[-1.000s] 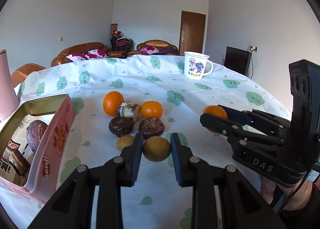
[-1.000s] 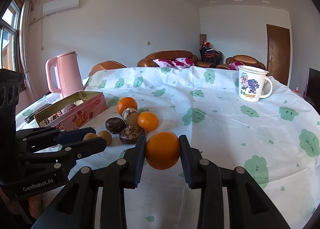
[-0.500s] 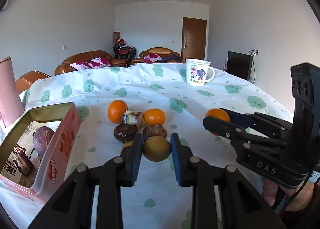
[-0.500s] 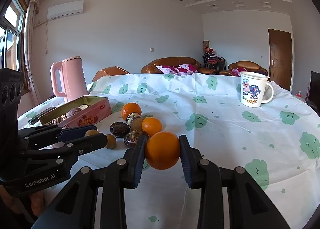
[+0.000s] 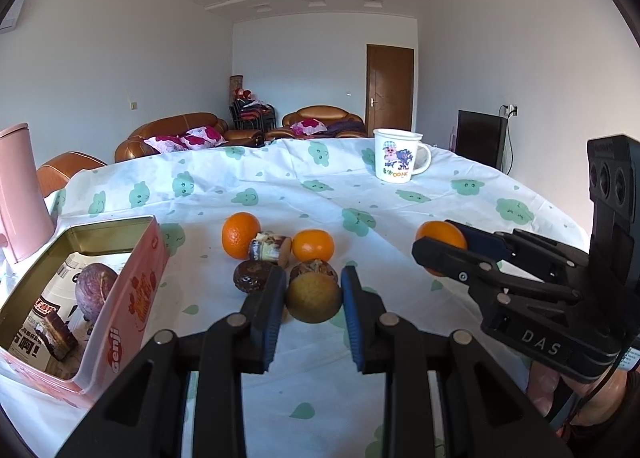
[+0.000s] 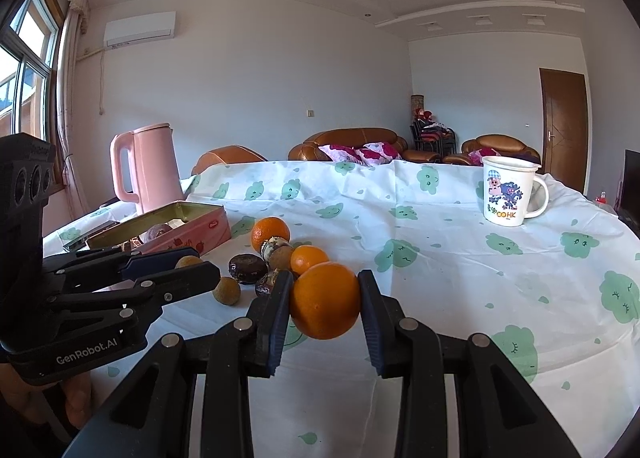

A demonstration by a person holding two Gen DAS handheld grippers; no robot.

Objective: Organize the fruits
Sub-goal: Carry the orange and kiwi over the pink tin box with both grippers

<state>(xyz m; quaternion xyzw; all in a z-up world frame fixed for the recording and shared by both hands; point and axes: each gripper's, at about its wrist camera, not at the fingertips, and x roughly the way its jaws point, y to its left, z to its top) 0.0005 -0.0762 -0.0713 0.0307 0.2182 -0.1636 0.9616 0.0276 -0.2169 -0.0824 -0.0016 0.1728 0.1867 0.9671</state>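
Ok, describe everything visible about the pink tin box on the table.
The pink tin box is rectangular, lidless and open, with a gold-toned metal interior and pink printed sides reading "Genji" with red fruit graphics. It sits on the green-patterned tablecloth left of the fruit pile, in front of the pink kettle. Inside lie a purple passion fruit, printed packaging and a dark snack piece. Neither gripper touches it.
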